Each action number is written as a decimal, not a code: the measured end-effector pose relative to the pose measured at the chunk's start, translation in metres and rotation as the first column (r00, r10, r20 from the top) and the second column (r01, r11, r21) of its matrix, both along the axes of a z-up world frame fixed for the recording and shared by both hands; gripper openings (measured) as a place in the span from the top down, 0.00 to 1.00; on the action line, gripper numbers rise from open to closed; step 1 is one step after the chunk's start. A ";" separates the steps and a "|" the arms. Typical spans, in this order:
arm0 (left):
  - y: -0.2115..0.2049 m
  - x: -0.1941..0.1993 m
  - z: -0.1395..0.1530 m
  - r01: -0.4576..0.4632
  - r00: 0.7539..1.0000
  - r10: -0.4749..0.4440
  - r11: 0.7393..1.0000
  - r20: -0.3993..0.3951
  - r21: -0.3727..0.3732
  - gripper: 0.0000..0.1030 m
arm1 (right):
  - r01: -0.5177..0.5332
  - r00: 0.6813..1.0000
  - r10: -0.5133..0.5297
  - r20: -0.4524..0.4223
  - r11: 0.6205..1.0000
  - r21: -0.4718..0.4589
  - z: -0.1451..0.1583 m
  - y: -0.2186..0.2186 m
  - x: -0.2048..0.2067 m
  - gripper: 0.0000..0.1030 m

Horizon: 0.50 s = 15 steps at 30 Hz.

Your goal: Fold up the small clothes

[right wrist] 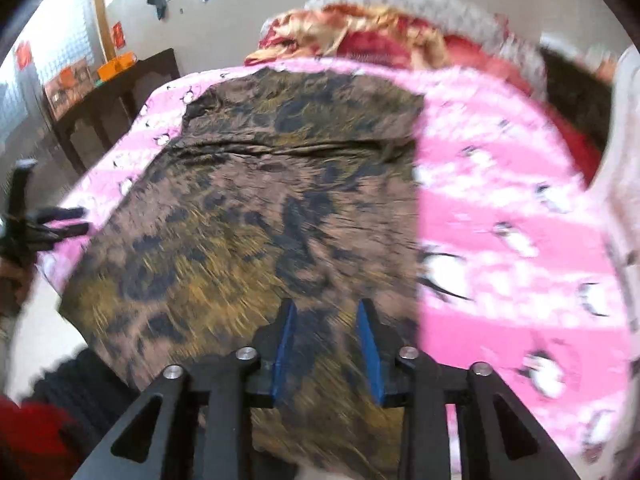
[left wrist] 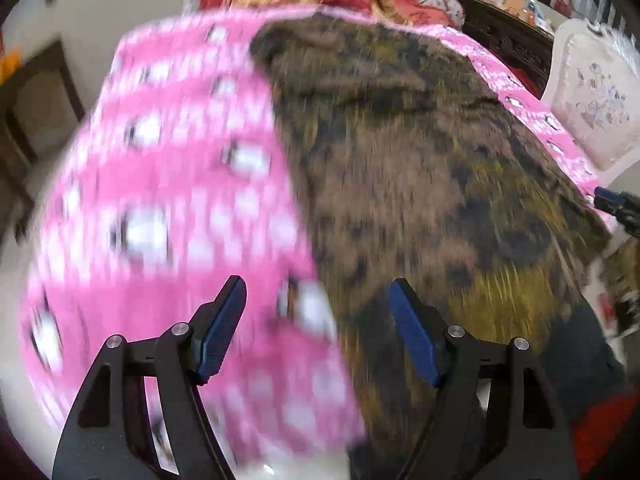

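- While the garment [right wrist: 256, 208] lies spread on the pink sheet [right wrist: 500, 208]: left gripper [left wrist: 318, 328] spread wide, empty; right gripper [right wrist: 326, 344] partly spread, empty.
- Risk: jaws pinching sheet with cloth, dragging both.
- Risk: ridge across garment folding in crooked.

One brown, black and yellow mottled garment [right wrist: 256, 208] lies spread flat on one pink bedcover [right wrist: 500, 208] printed with penguins. The penguins are too smeared by motion blur to count, though there are many. One heap of red and gold bedding [right wrist: 360, 32] sits at the far end of the bed. Two grippers are in view: the left gripper [left wrist: 318, 328] and the right gripper [right wrist: 326, 344], each with two blue-padded jaws. One dark wooden side table [right wrist: 100, 100] stands by the wall, and one white ornate chair [left wrist: 596, 92] beside the bed.
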<state>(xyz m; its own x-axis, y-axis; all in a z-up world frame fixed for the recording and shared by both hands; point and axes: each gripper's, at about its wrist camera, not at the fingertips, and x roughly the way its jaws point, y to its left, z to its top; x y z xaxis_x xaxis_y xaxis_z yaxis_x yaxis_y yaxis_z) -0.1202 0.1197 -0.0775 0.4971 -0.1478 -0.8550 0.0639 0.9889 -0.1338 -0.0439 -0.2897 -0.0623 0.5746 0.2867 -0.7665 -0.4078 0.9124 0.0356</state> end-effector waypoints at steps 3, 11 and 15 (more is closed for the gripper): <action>-0.007 -0.021 -0.020 0.051 0.989 -0.075 0.980 -0.126 -0.191 0.28 | 0.012 1.000 -0.012 0.000 1.000 0.009 -0.006 -0.010 -0.013 0.67; -0.014 -0.011 -0.025 0.097 0.981 -0.157 0.907 -0.117 -0.411 0.29 | 0.080 0.997 -0.080 0.005 0.995 0.065 -0.007 -0.027 -0.015 0.67; -0.009 -0.011 -0.025 0.104 0.985 -0.149 0.914 -0.088 -0.393 0.53 | 0.092 0.996 -0.093 0.011 0.992 0.085 -0.002 -0.041 -0.019 0.67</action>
